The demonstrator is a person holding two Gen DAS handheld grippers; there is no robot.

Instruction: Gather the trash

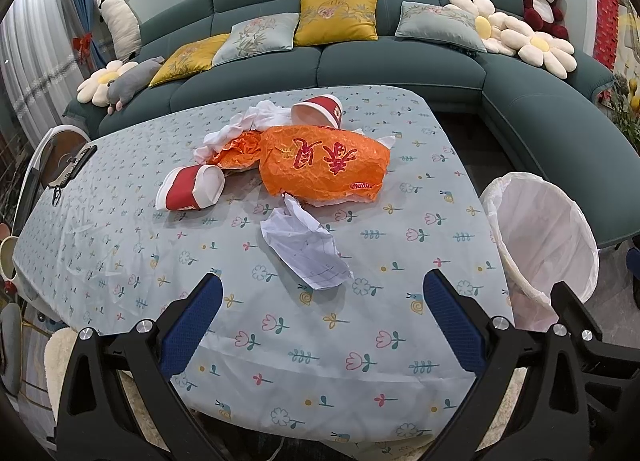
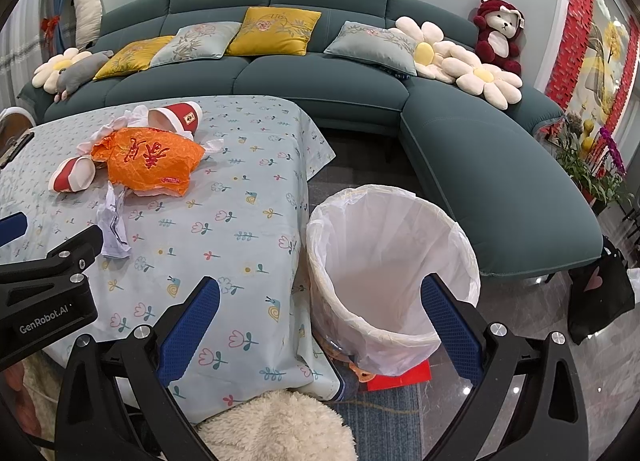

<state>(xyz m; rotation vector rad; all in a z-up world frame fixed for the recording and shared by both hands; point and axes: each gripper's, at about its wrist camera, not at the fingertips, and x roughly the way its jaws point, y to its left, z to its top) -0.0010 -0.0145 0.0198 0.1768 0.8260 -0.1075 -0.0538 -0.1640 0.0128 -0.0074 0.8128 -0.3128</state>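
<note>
Trash lies in a heap on the flower-print tablecloth (image 1: 120,245): an orange plastic bag (image 1: 324,165), two red-and-white paper cups on their sides (image 1: 192,189) (image 1: 318,111), white tissue (image 1: 244,127) and a crumpled sheet of lined paper (image 1: 308,249). My left gripper (image 1: 322,297) hovers open over the table's near part, just short of the paper. A bin with a white liner (image 2: 384,273) stands on the floor right of the table. My right gripper (image 2: 320,301) is open above the table's corner and the bin's rim. The left gripper's body (image 2: 48,273) shows in the right wrist view.
A teal corner sofa (image 1: 360,61) with cushions and plush toys wraps the far and right sides. A dark remote (image 1: 72,165) lies at the table's left edge. A fluffy white stool (image 2: 276,425) sits below the near edge. Plants (image 2: 600,165) and a black bag (image 2: 600,301) stand at right.
</note>
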